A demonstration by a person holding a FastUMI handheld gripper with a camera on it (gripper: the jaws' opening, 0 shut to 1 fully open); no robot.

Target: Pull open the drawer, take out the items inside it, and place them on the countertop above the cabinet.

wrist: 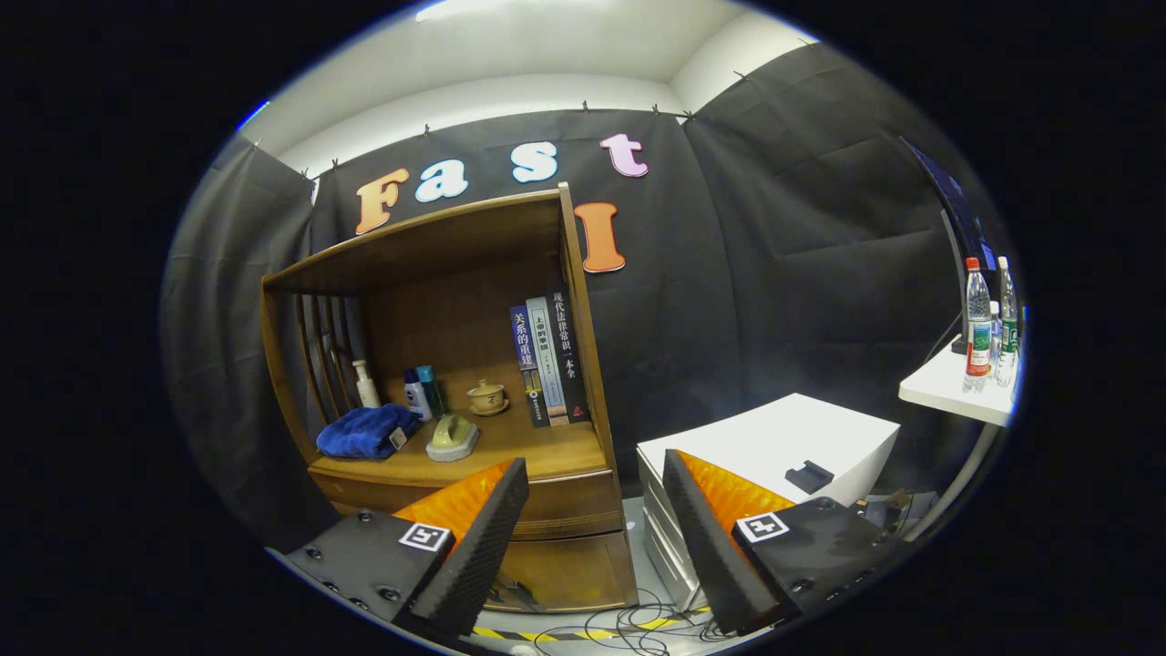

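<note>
A brown wooden cabinet (455, 301) stands ahead and to the left of my gripper (597, 474). Its drawer (547, 506) sits shut below the countertop (547, 451), partly hidden behind my left finger. On the countertop lie a folded blue towel (366, 431), a pale green brush-like item (453, 437), a small ceramic teapot (487, 396), a white pump bottle (366, 384), two small bottles (422, 394) and three upright books (549, 360). My gripper is open, nothing between its fingers, and it hangs in the air short of the cabinet.
A white drawer unit (774, 437) with a small black object (808, 476) on top stands right of the cabinet. A white table (952, 390) at far right carries several water bottles (978, 323). Cables (629, 629) and striped tape lie on the floor.
</note>
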